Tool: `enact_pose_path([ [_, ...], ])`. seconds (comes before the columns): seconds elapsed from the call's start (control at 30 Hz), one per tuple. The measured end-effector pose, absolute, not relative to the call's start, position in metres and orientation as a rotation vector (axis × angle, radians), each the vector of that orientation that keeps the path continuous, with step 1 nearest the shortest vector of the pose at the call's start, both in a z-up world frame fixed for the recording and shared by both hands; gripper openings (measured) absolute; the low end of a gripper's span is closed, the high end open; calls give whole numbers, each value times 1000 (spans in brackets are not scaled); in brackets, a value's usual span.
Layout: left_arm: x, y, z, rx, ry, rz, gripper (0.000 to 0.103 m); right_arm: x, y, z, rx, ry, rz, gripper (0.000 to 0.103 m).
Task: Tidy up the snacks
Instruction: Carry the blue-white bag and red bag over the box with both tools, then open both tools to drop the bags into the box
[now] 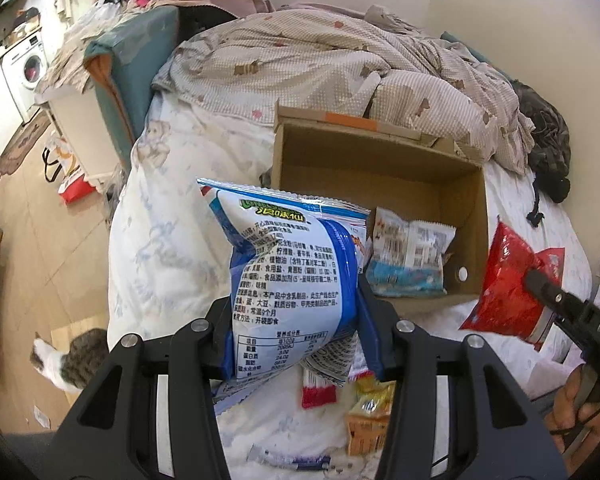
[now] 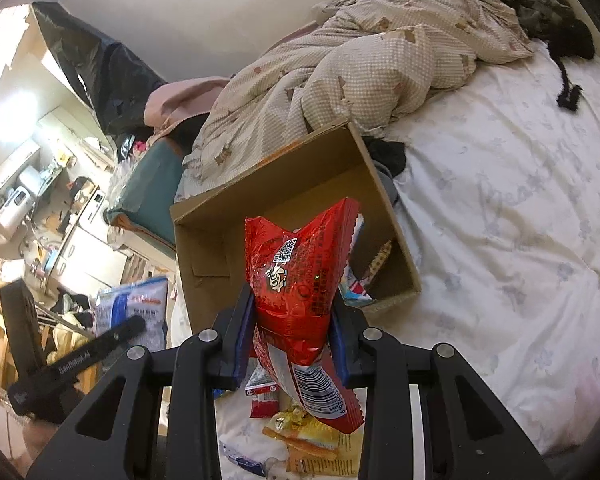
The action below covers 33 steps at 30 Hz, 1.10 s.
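My left gripper is shut on a blue and white snack bag and holds it up just before the near wall of an open cardboard box on the bed. A small white and blue packet lies inside the box. My right gripper is shut on a red snack bag and holds it up near the box. The red bag also shows at the right of the left wrist view. Loose red and yellow packets lie on the sheet below the grippers.
The box sits on a white bed sheet with a crumpled checked quilt behind it. A dark garment lies at the far right. A cat stands on the wooden floor at the left, near a washing machine.
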State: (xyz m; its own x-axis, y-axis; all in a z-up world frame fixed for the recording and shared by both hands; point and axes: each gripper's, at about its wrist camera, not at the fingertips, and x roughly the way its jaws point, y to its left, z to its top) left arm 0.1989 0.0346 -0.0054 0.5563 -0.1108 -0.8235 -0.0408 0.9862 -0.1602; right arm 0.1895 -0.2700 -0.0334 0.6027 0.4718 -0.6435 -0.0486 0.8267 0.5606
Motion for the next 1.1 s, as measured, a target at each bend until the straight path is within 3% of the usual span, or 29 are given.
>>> enact_pose_path([
  [0.43, 254, 6, -18, -44, 919, -34, 44, 253, -237, -53, 395, 964, 337, 34],
  [1.0, 270, -4, -53, -45, 997, -62, 44, 296, -200, -100, 86, 1120, 204, 35],
  [1.1, 271, -3, -56, -54, 1004, -53, 44, 297, -209, -100, 180, 1126, 239, 35],
])
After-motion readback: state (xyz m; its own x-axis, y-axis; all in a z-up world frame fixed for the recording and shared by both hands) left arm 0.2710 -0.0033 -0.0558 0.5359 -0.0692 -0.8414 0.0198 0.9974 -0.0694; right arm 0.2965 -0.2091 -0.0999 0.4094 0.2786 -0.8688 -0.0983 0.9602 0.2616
